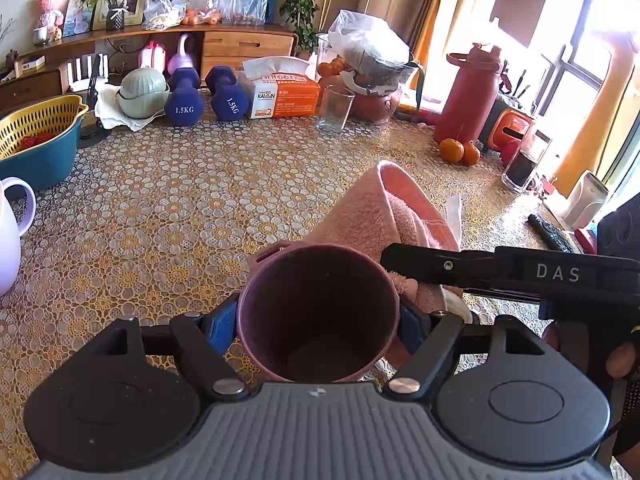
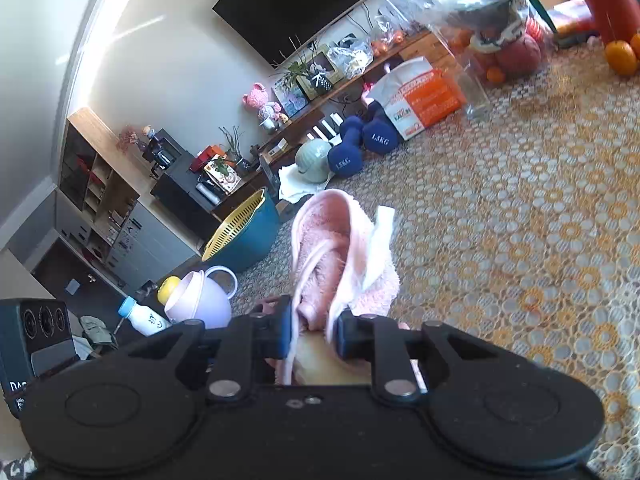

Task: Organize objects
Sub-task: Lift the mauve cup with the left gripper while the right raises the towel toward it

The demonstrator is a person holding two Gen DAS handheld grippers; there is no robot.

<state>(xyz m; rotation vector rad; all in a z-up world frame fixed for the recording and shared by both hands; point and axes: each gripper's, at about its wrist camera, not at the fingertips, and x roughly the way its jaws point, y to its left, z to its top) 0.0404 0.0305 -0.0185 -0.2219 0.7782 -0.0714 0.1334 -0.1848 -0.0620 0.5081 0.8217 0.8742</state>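
My left gripper (image 1: pixel 318 326) is shut on a mauve cup (image 1: pixel 318 312), its blue pads against both sides, the cup's open mouth facing the camera. My right gripper (image 2: pixel 312 334) is shut on a pink fluffy towel (image 2: pixel 336 264) and holds it up over the table. In the left wrist view the towel (image 1: pixel 380 208) hangs just behind and to the right of the cup, with the right gripper's black body (image 1: pixel 500 272) across it. A white tag sticks out of the towel.
On the patterned tablecloth (image 1: pixel 200 200): a blue and yellow basket (image 1: pixel 40 140) at left, a lilac jug (image 1: pixel 8 232), two blue dumbbells (image 1: pixel 204 96), a tissue box (image 1: pixel 284 92), a glass (image 1: pixel 335 108), a red bottle (image 1: pixel 472 92), oranges (image 1: pixel 460 151), a remote (image 1: pixel 550 234).
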